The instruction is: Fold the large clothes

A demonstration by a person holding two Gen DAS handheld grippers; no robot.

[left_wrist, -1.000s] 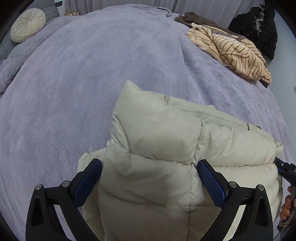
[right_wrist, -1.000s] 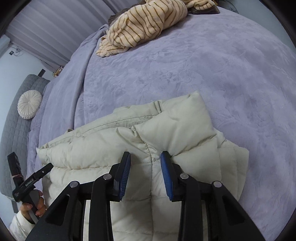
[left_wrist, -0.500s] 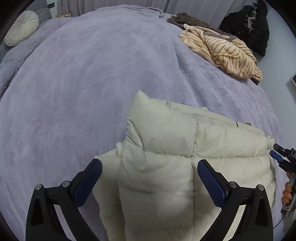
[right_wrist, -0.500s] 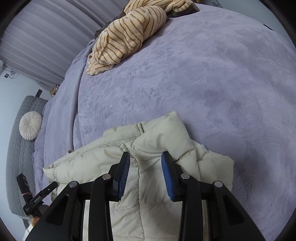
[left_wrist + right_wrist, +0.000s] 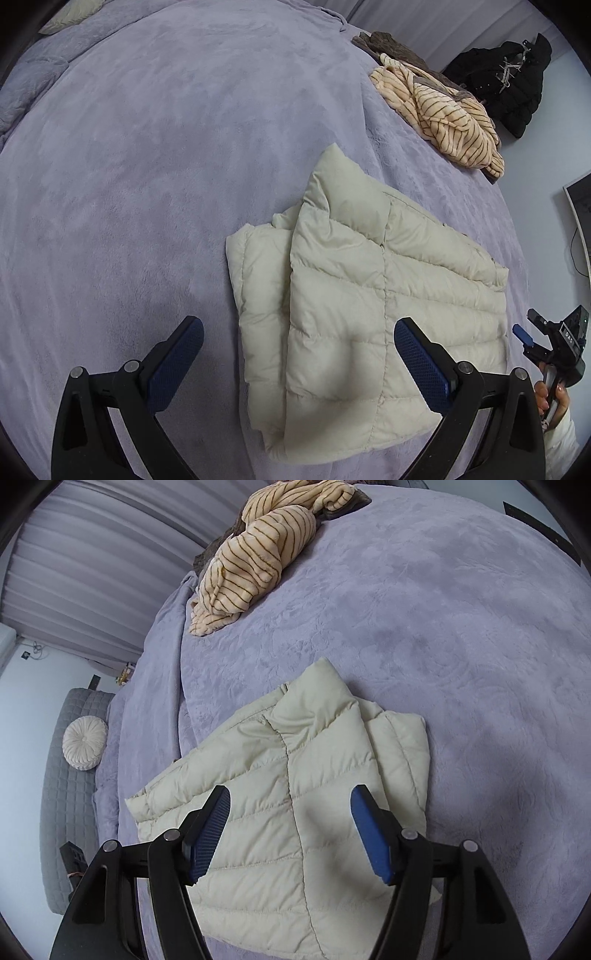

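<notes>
Two near, downward wrist views, shared jacket (image 5: pixel 369 314)

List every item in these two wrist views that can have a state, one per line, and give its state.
Cream puffer jacket: folded, lying flat on the bed, held by neither gripper.
Striped fleece garment: crumpled, unfolded.
Black coat: bunched beyond the bed's edge.
Left gripper: jaws open, empty.
Right gripper: jaws have just been opening, nothing pinched.
Bed cover: spread out.
</notes>
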